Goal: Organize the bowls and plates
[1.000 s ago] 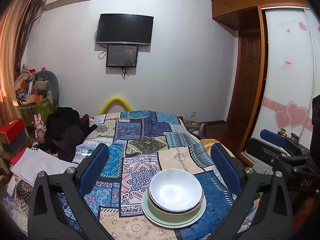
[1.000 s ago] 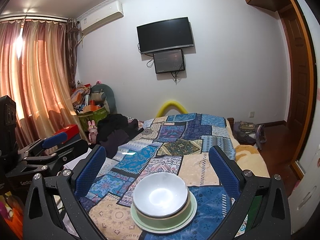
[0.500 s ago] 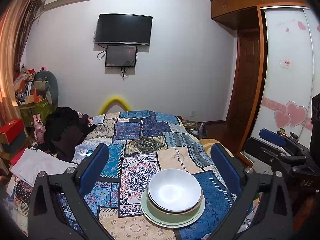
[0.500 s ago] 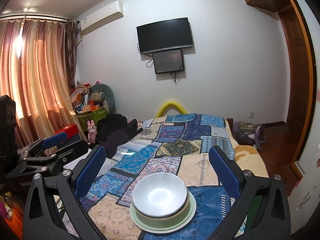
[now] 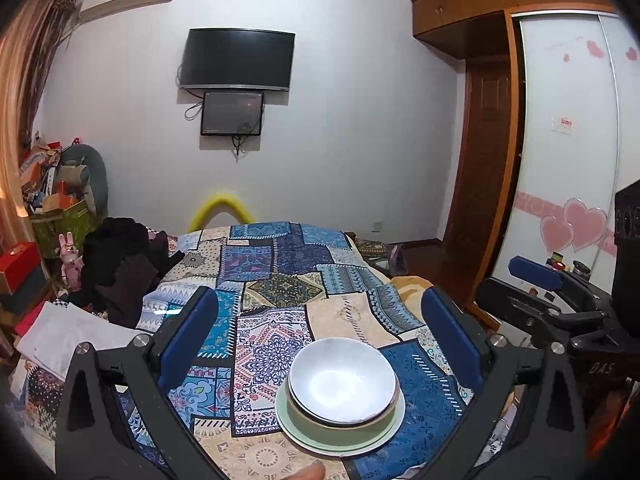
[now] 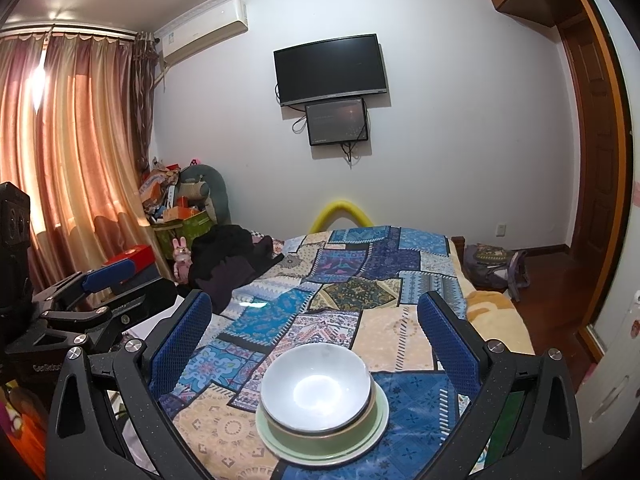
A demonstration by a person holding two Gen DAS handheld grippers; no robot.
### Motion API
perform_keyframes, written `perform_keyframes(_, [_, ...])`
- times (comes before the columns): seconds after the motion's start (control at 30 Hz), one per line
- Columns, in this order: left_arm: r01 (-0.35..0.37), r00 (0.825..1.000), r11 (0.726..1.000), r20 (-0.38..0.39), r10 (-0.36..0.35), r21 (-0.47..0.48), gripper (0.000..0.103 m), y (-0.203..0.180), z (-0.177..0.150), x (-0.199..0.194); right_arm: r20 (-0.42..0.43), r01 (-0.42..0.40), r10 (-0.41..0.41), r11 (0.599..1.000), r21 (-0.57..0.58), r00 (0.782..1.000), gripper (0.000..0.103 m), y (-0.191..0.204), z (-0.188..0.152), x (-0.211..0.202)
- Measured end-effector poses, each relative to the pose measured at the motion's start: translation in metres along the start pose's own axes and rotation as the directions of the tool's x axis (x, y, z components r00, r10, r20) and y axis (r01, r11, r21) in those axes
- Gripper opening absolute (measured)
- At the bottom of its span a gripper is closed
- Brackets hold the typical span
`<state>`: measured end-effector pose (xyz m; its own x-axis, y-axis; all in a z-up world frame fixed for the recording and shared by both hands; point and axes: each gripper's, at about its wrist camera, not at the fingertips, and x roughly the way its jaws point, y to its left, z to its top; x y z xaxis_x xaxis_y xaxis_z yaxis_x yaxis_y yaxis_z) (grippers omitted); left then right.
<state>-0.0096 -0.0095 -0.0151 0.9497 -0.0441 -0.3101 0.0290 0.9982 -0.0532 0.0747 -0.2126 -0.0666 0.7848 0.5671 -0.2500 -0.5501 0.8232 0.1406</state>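
Note:
A white bowl [image 5: 342, 384] [image 6: 316, 386] sits nested in a green bowl [image 5: 308, 420] [image 6: 352, 430], and both rest on a pale green plate [image 5: 352, 442] [image 6: 320, 454] on the patchwork bed cover [image 5: 280, 280] [image 6: 360, 280]. My left gripper [image 5: 320, 328] is open, held back from the stack with nothing between its blue pads. My right gripper [image 6: 316, 328] is also open and empty, the stack lying low between its fingers. Each gripper shows at the side of the other's view.
Dark clothes [image 5: 120, 264] [image 6: 228, 260] lie heaped on the bed's left side, white paper [image 5: 68, 336] near them. Boxes and a bin of clutter [image 6: 176, 208] stand by the curtain. A wardrobe [image 5: 568, 160] and a door [image 6: 592, 140] are on the right.
Both views have shifted slightly; the stack sits a touch lower and nearer in frame. The dishes and both open grippers are otherwise unchanged.

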Motion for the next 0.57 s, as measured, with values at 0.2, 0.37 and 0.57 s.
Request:
perform_keyframes(0.2, [-0.011, 1.000, 1.000, 0.001, 0.011, -0.008, 0.103, 0.0005, -0.0012, 0.0015, -0.002, 0.001, -0.001, 1.000, -0.001, 1.000, 0.103, -0.0009, 0.0002, 0.0003])
perform_keyframes(0.37, [-0.005, 1.000, 1.000, -0.003, 0.005, -0.013, 0.103, 0.0015, -0.0018, 0.0024, -0.006, 0.002, -0.002, 1.000, -0.004, 1.000, 0.103, -0.0015, -0.0005, 0.0005])
perform_keyframes(0.57, [-0.009, 1.000, 1.000, 0.000, 0.009, -0.014, 0.103, 0.0022, -0.0022, 0.0030, -0.012, 0.001, -0.001, 1.000, -0.006, 1.000, 0.103, 0.0002, -0.0022, 0.0014])
